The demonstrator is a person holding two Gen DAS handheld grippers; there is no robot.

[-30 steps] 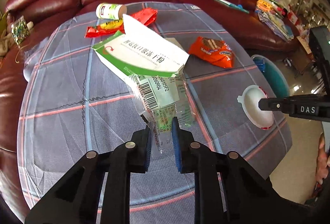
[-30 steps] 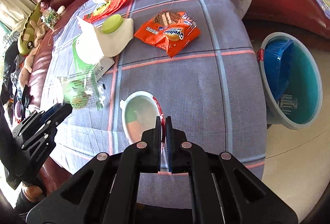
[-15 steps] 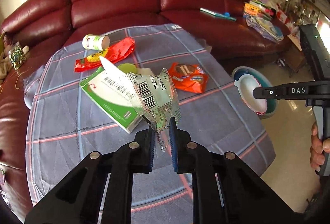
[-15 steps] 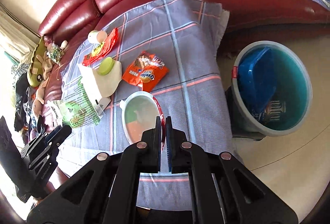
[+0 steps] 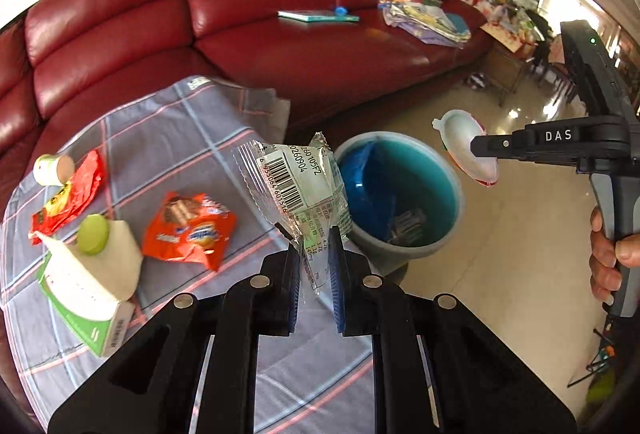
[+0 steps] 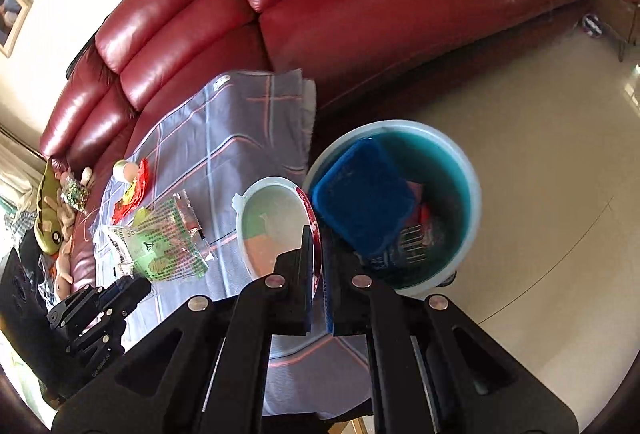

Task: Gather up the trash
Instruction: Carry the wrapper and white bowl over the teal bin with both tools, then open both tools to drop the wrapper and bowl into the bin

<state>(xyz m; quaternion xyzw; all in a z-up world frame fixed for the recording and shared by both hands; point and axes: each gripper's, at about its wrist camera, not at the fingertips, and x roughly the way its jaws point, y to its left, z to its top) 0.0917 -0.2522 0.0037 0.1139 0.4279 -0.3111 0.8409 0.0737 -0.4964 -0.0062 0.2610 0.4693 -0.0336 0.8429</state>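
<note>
My left gripper (image 5: 314,254) is shut on a clear plastic wrapper (image 5: 296,186) with a barcode label, held up in the air beside the blue bin (image 5: 400,194). My right gripper (image 6: 318,246) is shut on the rim of a white plastic bowl (image 6: 272,222) with a red edge, lifted next to the bin (image 6: 440,194). In the left wrist view the right gripper (image 5: 474,146) carries the bowl (image 5: 460,142) just right of the bin's rim. In the right wrist view the left gripper (image 6: 142,284) holds the wrapper (image 6: 164,238) over the table.
On the checked tablecloth (image 5: 168,138) lie an orange snack bag (image 5: 188,230), a red wrapper (image 5: 68,198), a small white bottle (image 5: 52,168), a green-and-white box (image 5: 84,294) with a green lid (image 5: 93,234). The bin holds a blue tray (image 6: 364,194). A red sofa (image 5: 280,14) stands behind.
Both grippers have swung right off the table toward the bin, carrying the wrapper and the bowl. The wrapper has lifted clear of the box.
</note>
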